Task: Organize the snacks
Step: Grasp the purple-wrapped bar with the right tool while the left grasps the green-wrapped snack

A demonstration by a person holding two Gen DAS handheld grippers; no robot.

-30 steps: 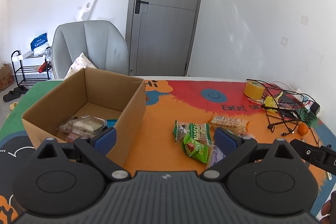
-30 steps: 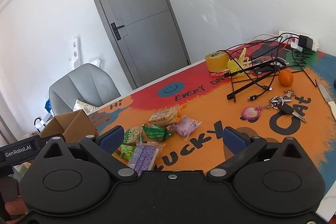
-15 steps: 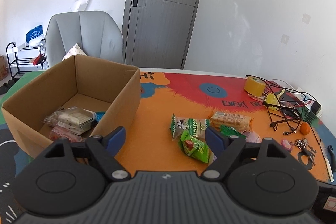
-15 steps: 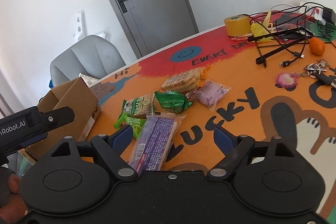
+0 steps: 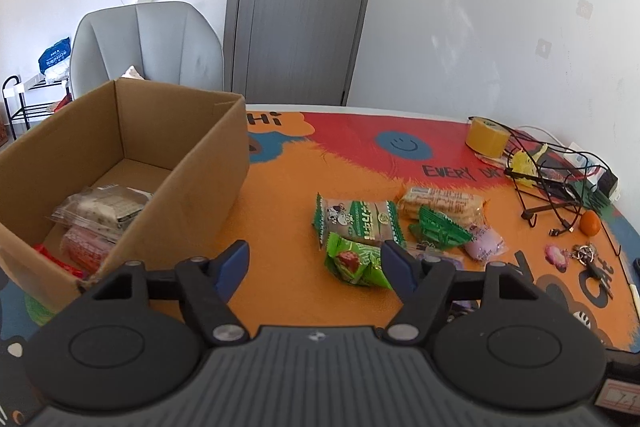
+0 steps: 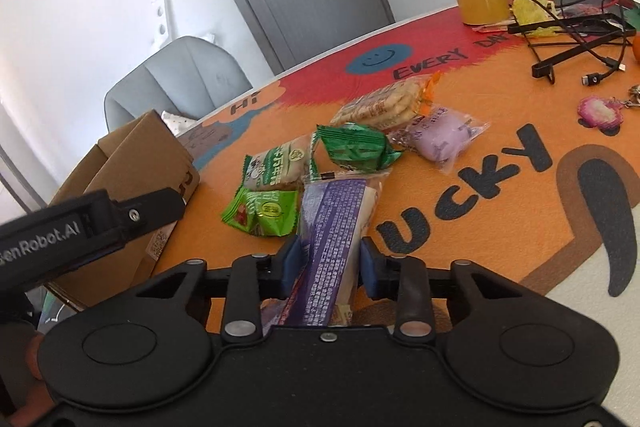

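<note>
Several snack packets lie on the orange mat. My right gripper (image 6: 328, 269) is shut on a long purple packet (image 6: 334, 223), its blue pads pressing both sides. Around it lie a light green packet (image 6: 262, 213), a green-and-white packet (image 6: 276, 167), a dark green packet (image 6: 352, 147), a biscuit packet (image 6: 384, 103) and a lilac packet (image 6: 440, 139). My left gripper (image 5: 316, 269) hovers over the mat with its jaws closing and nothing between them; the light green packet (image 5: 354, 263) lies just beyond its right finger. An open cardboard box (image 5: 200, 163) at the left holds a few wrapped snacks (image 5: 104, 207).
A yellow tape roll (image 5: 486, 137), a black wire stand with cables (image 5: 552, 179), a small orange (image 5: 590, 223) and keys with a pink charm (image 5: 576, 253) lie at the right. A grey chair (image 5: 148, 47) stands behind the box, a door beyond.
My right gripper came down over the purple packet and shut on it. My left gripper moved lower and toward the packets, its jaws narrowing.
</note>
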